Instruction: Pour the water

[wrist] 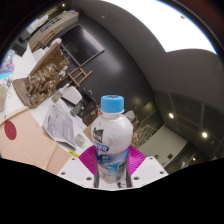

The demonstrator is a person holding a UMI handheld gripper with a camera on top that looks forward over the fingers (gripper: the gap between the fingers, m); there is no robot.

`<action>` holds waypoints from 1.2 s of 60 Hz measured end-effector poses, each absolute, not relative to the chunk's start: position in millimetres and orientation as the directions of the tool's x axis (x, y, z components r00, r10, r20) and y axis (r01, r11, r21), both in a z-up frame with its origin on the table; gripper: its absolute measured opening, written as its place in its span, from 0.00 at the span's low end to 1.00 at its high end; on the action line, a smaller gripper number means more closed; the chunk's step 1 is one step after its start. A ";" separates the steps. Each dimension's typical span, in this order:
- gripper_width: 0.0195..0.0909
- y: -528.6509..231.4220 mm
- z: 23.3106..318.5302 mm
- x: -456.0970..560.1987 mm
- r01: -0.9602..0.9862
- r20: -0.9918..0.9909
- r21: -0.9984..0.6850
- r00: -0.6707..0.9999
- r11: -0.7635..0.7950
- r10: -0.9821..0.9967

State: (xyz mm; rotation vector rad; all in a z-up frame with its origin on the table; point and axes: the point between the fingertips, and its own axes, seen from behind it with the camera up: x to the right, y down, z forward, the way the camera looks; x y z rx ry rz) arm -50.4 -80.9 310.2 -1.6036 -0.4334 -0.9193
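Tongs (112,172) are clamped on a bottle (111,138), both pink pads (92,160) pressing its lower body; it stands upright between them, blue cap (113,103) on, apparently lifted. Left and beyond lie a crumpled bag (60,122) and cluttered surface (30,140). This looks like the carry step. No receiving vessel shows, and pouring calls for finding one, uncapping, then tilting.
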 end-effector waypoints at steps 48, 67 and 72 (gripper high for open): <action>0.22 13.1 170.4 -409.8 0.920 0.922 0.387 -0.386 0.062 -0.032; 0.23 -9.5 209.3 -380.4 0.827 0.814 -0.555 0.562 -0.084 0.150; 0.23 -16.9 196.2 -371.6 0.643 0.619 -0.746 0.766 -0.174 0.175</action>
